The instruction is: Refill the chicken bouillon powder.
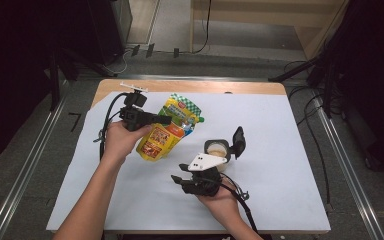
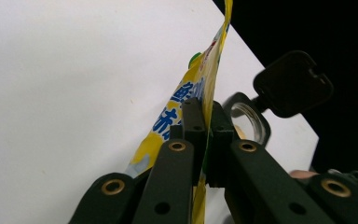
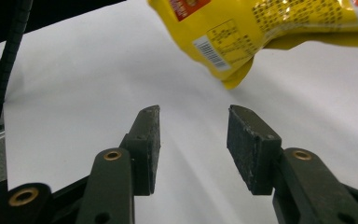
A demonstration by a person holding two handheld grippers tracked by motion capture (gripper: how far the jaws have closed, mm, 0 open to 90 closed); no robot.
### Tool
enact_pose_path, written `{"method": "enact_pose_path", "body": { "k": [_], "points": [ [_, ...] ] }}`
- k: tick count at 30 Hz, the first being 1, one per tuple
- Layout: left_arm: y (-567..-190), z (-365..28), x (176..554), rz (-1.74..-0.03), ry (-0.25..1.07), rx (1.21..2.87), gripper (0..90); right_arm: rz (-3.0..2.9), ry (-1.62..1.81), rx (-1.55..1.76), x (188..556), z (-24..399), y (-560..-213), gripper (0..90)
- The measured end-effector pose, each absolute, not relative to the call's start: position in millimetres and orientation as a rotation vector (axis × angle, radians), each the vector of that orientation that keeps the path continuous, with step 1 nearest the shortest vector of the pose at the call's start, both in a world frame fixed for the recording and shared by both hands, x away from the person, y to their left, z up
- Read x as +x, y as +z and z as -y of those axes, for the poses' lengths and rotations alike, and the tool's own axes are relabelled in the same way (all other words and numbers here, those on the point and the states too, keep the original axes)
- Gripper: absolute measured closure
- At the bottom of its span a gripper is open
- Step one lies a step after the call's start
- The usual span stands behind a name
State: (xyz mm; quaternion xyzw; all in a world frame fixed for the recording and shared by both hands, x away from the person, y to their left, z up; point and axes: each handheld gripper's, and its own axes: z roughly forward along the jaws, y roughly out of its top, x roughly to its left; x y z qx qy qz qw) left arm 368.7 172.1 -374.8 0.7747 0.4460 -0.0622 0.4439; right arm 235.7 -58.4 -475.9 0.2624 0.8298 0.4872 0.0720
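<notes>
- yellow pouch hanging tilted above the white counter, left of centre, green top edge pointing away, lower corner dipping toward the sheet
- left claw clamping tight on the pouch's thin side seam, pads pressing the film between them
- pouch looking soft and floppy, slick printed film, probably light to middling; likely sagging and swinging when carried
- best hold judged at the flat sealed edge or near the top, not the bulging belly
- right claw standing half wide, holding nothing, pointing at the pouch's lower corner
- small jar with black flip lid standing open just right of the pouch, near the right hand
</notes>
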Motion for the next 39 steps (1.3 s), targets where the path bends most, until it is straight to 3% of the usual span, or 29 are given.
{"method": "enact_pose_path", "body": {
  "k": [15, 39],
  "points": [
    [-397.6, -159.1, 398.9, -1.051, -0.031, 1.944, 90.0, -2.520, 1.423, 0.861, 233.7, 76.6, -467.4, 54.7],
    [-405.7, -216.9, 340.6, -0.990, 0.043, 1.916, 86.8, -2.527, 1.431, 0.877, 235.8, 86.4, -461.6, 53.9]
  ]
}}
